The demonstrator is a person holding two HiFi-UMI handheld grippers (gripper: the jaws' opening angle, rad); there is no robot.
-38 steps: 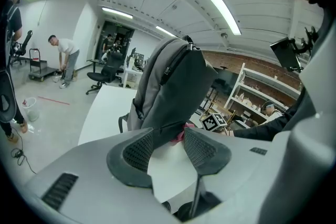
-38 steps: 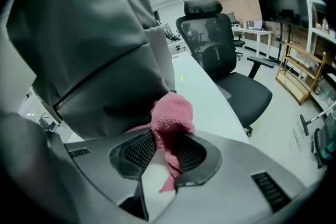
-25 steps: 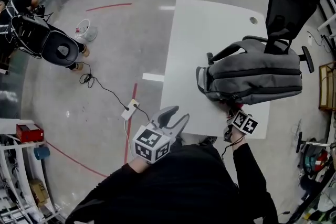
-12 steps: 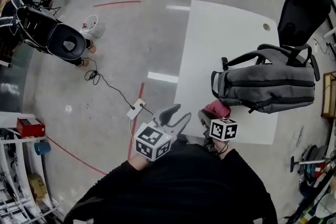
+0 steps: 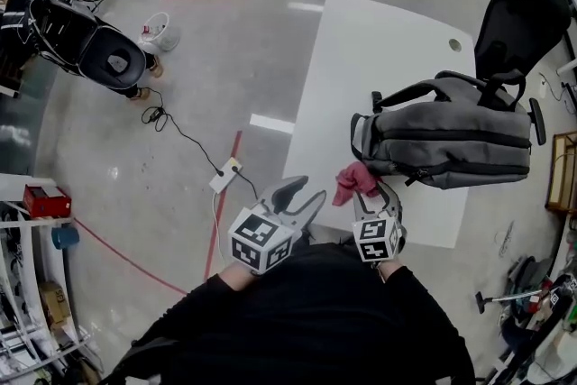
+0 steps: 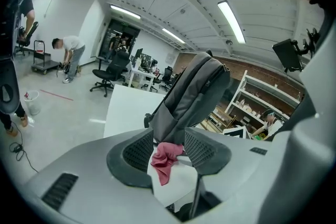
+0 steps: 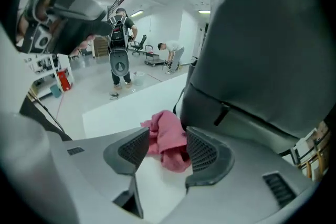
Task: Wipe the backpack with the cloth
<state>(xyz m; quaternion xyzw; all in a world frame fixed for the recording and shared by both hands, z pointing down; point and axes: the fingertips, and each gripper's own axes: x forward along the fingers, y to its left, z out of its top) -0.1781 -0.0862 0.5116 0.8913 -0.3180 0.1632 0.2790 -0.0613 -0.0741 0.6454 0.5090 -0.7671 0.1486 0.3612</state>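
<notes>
Cloth (image 5: 356, 178) near table (image 5: 361, 59) edge, backpack (image 5: 451, 140) beside

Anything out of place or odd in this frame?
The cloth lies bunched in a heap on the table beside the backpack, not spread for wiping. It sits between the right gripper's jaws, which have just been opening and do not press it. Nothing looks spilled or damaged.

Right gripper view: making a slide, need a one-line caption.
Right gripper, jaws just opened, with a crumpled pink cloth between them on the white table beside the grey fabric backpack.
</notes>
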